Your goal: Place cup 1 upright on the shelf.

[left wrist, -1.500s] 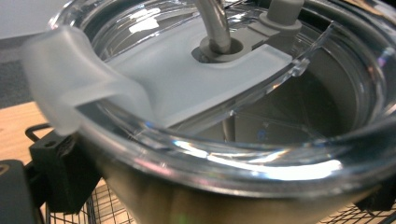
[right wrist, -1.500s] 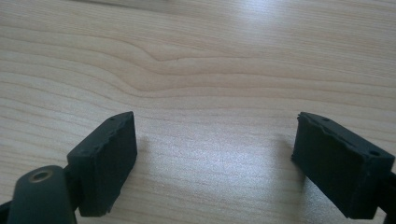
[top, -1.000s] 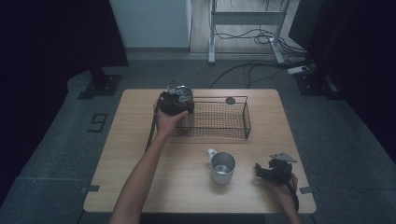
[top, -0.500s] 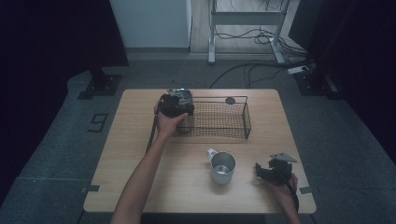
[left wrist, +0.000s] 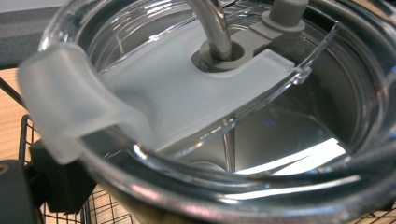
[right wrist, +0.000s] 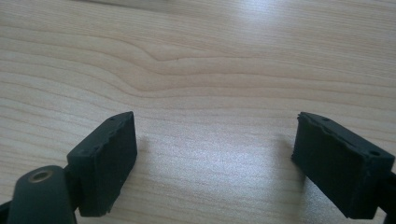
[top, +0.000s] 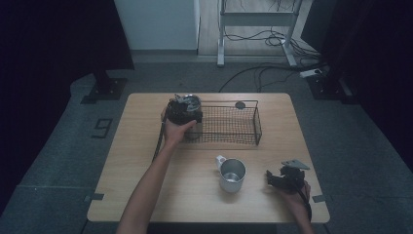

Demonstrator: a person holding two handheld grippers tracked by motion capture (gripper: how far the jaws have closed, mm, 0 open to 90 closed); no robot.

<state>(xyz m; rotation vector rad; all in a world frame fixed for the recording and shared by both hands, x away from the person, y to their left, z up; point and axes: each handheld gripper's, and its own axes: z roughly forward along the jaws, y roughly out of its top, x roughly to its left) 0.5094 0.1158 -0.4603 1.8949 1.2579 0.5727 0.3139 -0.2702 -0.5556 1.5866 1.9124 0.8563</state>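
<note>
My left gripper [top: 184, 111] is clamped on a lidded tumbler [top: 191, 103] at the left end of the wire basket [top: 256, 127]; its clear lid [left wrist: 187, 93] and straw [left wrist: 212, 23] loom close. My right gripper [right wrist: 215, 163] rests on the table [top: 146, 161] beside the mug [top: 231, 174], jaws apart, nothing between.

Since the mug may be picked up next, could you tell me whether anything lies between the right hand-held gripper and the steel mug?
Nothing visible does. The steel mug stands upright just left of the right hand-held gripper, with only bare wooden table between them. The gripper's jaws are open and hold nothing.
</note>
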